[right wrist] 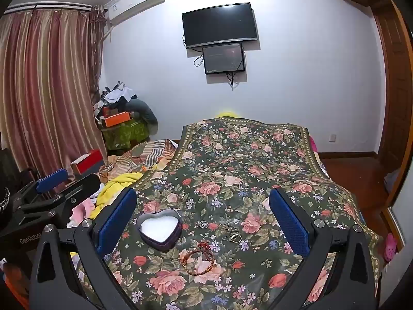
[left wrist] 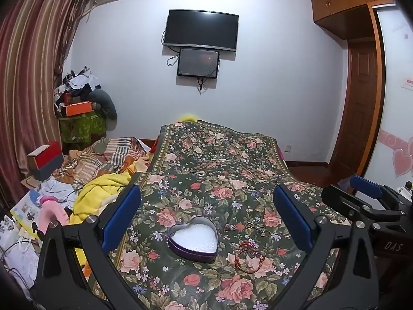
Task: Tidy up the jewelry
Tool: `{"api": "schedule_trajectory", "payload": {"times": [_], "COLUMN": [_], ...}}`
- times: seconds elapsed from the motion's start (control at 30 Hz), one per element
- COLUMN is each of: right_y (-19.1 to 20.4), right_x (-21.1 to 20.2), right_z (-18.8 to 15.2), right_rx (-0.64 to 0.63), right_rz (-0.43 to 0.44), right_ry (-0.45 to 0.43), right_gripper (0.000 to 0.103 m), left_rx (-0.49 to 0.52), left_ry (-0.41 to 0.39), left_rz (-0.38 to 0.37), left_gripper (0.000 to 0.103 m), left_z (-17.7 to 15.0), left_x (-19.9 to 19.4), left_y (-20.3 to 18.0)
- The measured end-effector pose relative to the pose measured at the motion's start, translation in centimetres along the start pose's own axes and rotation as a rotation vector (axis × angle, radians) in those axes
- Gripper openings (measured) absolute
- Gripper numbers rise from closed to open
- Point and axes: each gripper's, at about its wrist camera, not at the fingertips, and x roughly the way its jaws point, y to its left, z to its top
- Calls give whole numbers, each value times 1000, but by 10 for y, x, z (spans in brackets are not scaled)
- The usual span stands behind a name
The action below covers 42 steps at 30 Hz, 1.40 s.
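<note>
A purple heart-shaped tin (left wrist: 193,240) with white foam inside sits open on the floral cloth (left wrist: 206,170); it also shows in the right wrist view (right wrist: 158,230). Right of it lie several small rings (left wrist: 254,226) (right wrist: 231,231) and a red beaded bracelet (left wrist: 249,257) (right wrist: 200,259). My left gripper (left wrist: 206,219) is open and empty, held above the tin. My right gripper (right wrist: 204,219) is open and empty, held above the rings and bracelet. The right gripper shows at the right edge of the left wrist view (left wrist: 366,201), and the left gripper at the left edge of the right wrist view (right wrist: 51,196).
The floral cloth covers a long raised surface. To its left lie a yellow blanket (left wrist: 103,193), striped bedding (left wrist: 111,155), boxes (left wrist: 45,160) and papers. A TV (left wrist: 201,29) hangs on the far wall. A wooden door (left wrist: 361,103) stands at right.
</note>
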Motion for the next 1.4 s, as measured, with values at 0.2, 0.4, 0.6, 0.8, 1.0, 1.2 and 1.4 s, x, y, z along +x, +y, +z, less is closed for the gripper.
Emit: {"api": "schedule_trajectory", "payload": {"times": [0.2,0.4,0.6,0.8,1.0,1.2,1.4], "right_y": [0,0,0,0,-1,-1,-1], "right_x": [-4,-5,-5,-7,-7,-8,-7], "right_z": [1,1,1,2,2,3,3], "right_rx": [0,0,1,2,3,4,4], "right_rz": [-2,-4,-6,-4,-3,-3,-4], "right_ry": [-1,-1,-4,-4,-3,-3,-4], "right_gripper": [102,102,102,102,102,102,102], "left_rx": [-1,-2,-2,-2,-3,-1,3], "left_ry": [2,-1,2,2,1,2,-2], "left_rz": [1,2,1,0,0,-3,-4], "left_gripper": [103,103,103,103,103,103,103], "left_z": [0,2,2,3,2,3,4], "left_x": [1,-1,0,0,0,-2,-6], "left_y": [0,-1,1,2,2,2,1]}}
